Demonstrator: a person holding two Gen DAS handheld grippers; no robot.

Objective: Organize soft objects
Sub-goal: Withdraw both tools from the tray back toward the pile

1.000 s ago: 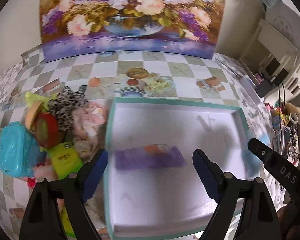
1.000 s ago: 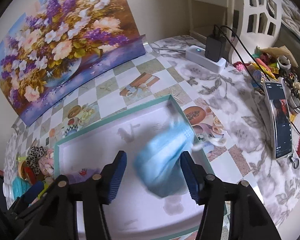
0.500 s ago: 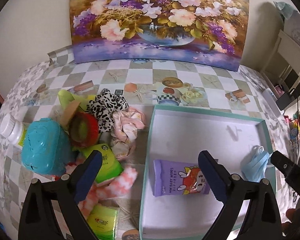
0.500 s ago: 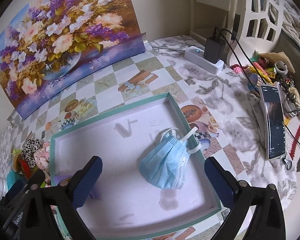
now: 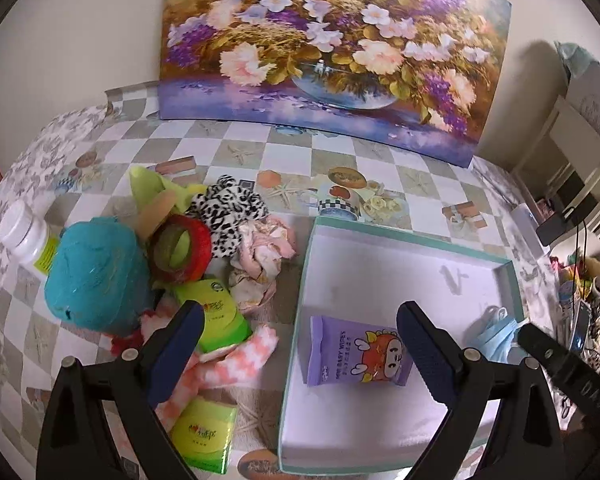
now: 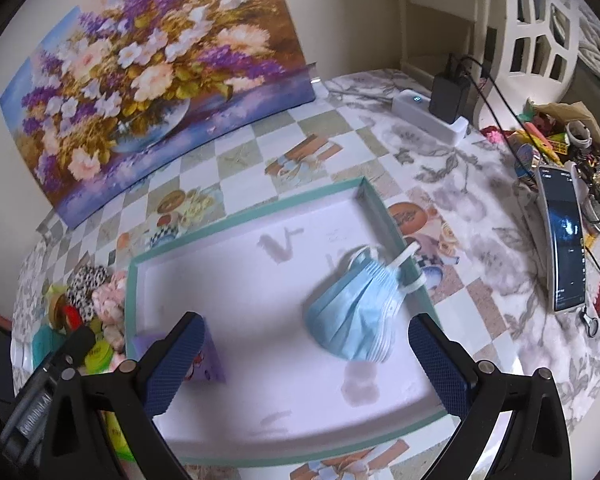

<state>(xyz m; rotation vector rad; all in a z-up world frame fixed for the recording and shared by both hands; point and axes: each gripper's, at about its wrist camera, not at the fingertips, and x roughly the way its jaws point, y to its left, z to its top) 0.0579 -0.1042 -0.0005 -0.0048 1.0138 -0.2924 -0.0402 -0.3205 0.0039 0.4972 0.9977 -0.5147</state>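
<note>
Both grippers hover with fingers spread wide, holding nothing — the left gripper (image 5: 296, 336) over the tray's (image 5: 306, 264) left edge, the right gripper (image 6: 306, 354) above it. Inside lie a purple wipes pack (image 5: 358, 354) and a blue face mask (image 6: 356, 314) by the right wall; soft toys (image 5: 100, 276) crowd the surface beside the tray.

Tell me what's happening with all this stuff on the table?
Someone is sorting soft things into a teal-rimmed box. A purple pack of baby wipes and a blue face mask already lie inside. Both the left gripper and the right gripper are open and empty. A pile with a teal plush toy and a leopard-print scrunchie waits beside the box.
</note>
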